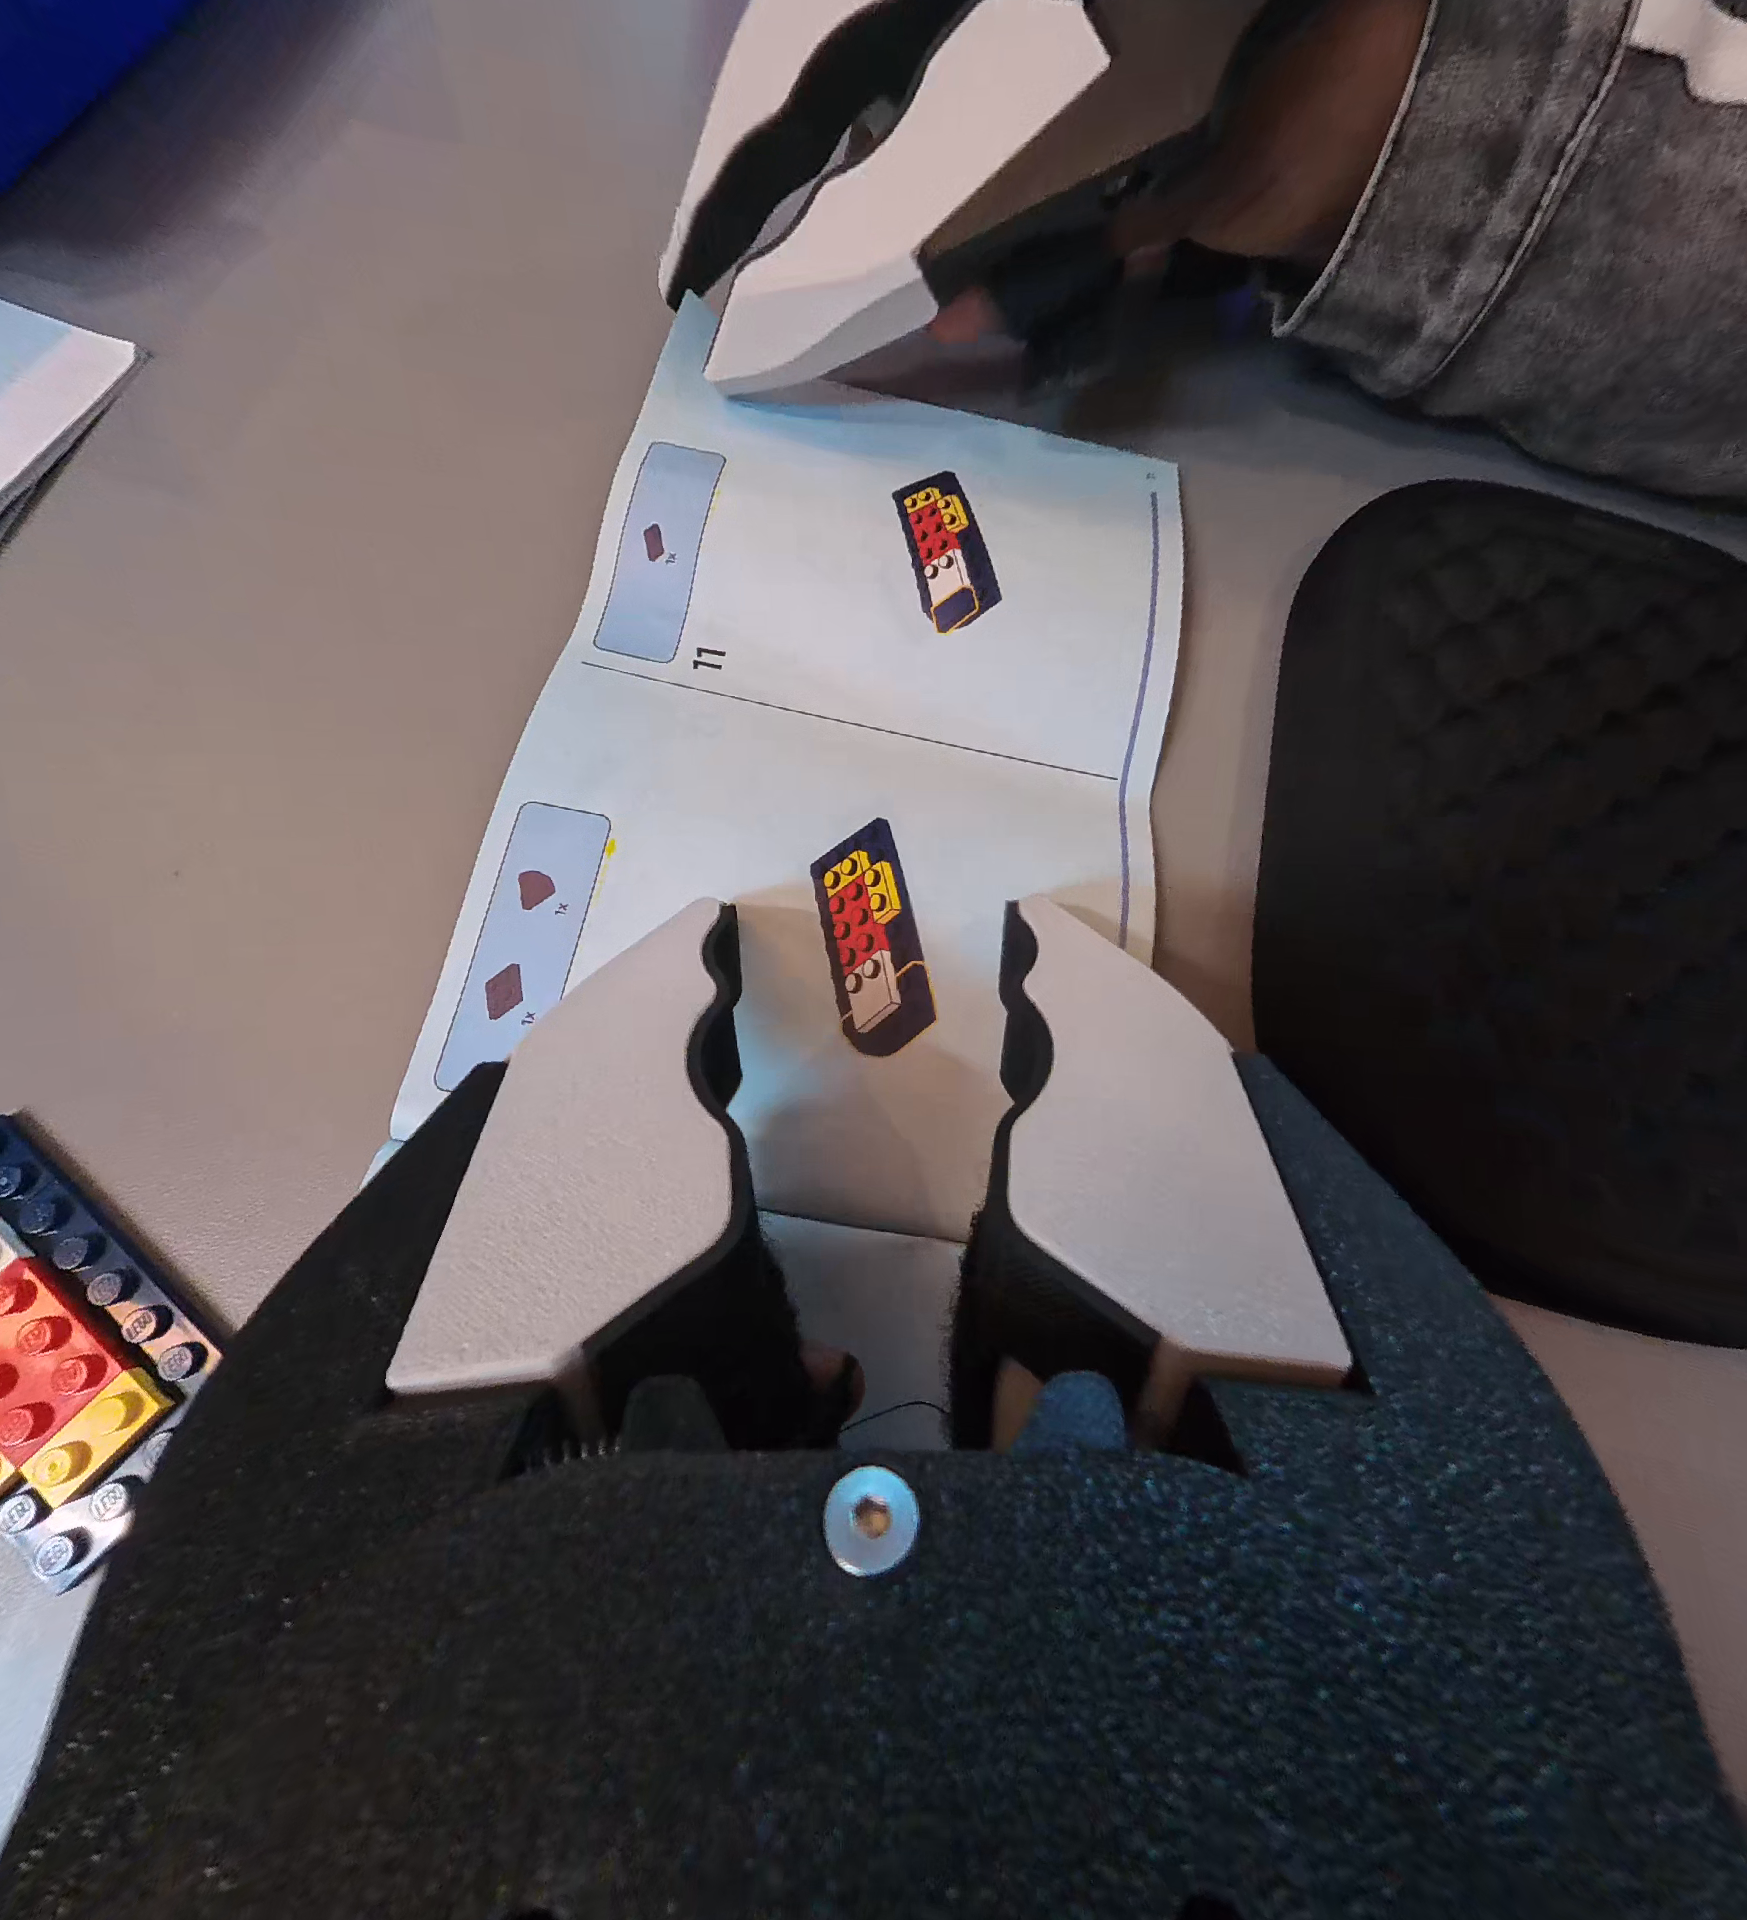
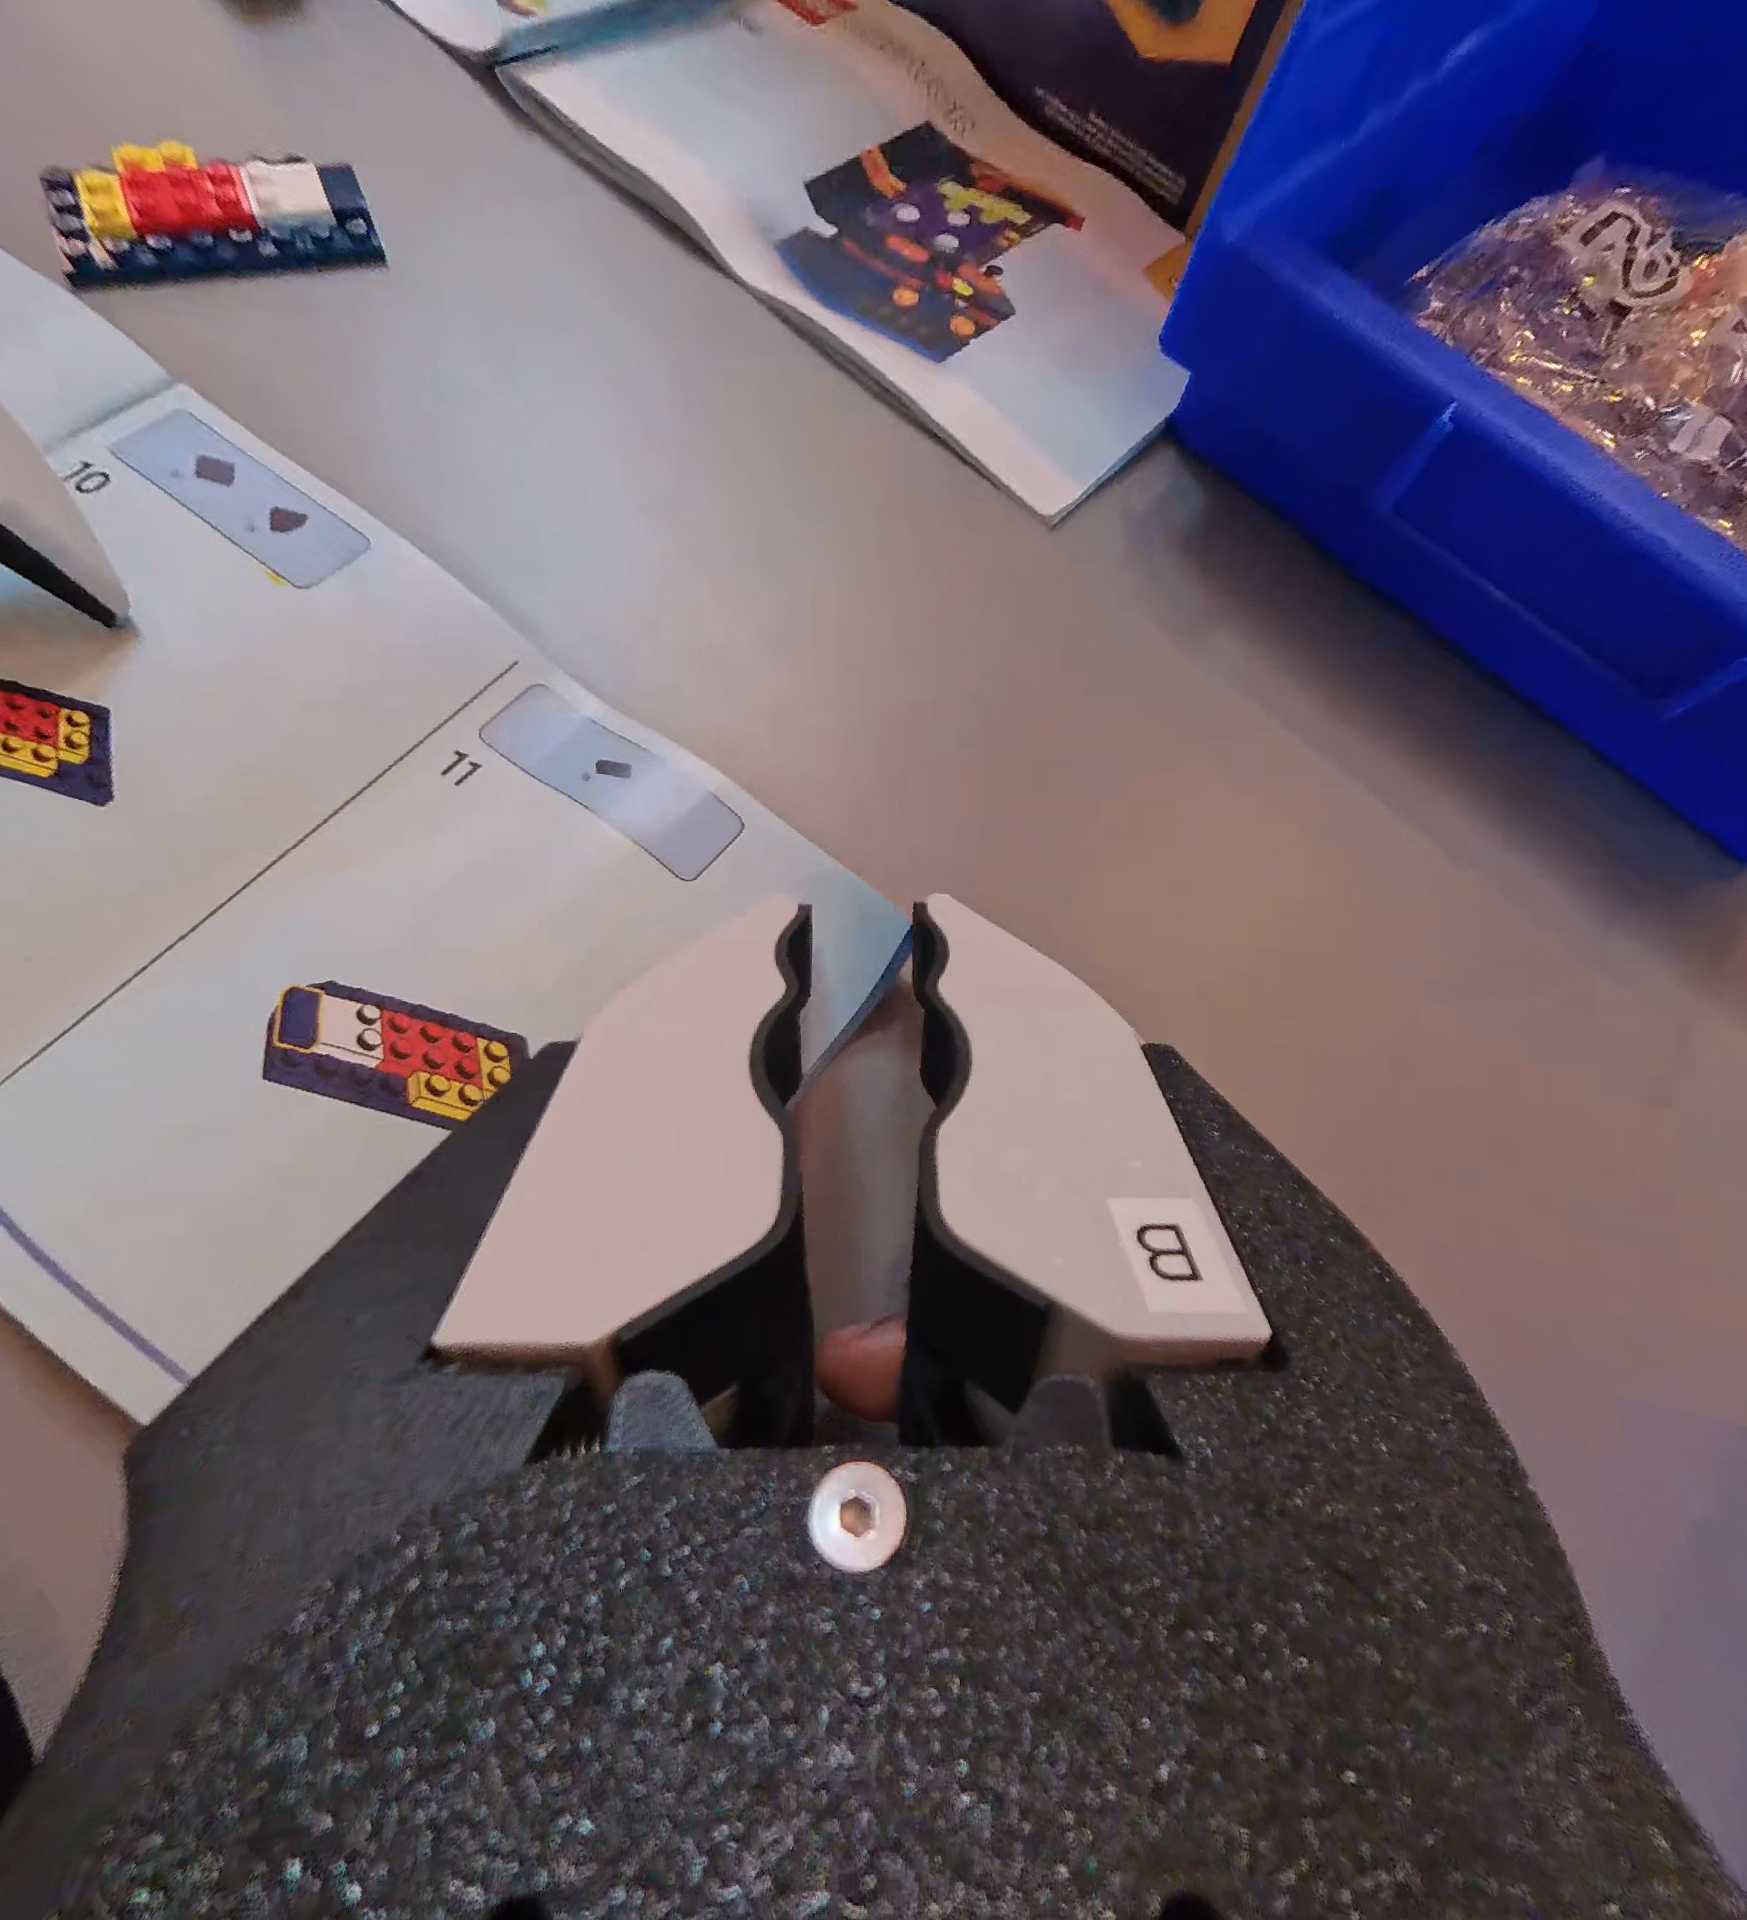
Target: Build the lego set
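The right gripper (image 2: pixel 861 914) has its jaws narrowed around the corner of the open instruction booklet (image 2: pixel 256 914), the page edge lying between the pads with a gap on either side, so nothing is pinched. The left gripper (image 1: pixel 869 914) hovers over the same booklet (image 1: pixel 848 665), jaws held apart with only a printed drawing of bricks beneath them. Left of it on the grey table (image 1: pixel 308 582) sits the small brick model (image 1: pixel 38 1361), red, yellow and white on a dark blue plate. Farther off lie a second booklet (image 2: pixel 848 270) and a blue bin (image 2: pixel 1451 499) holding a clear bag of parts (image 2: pixel 1638 353).
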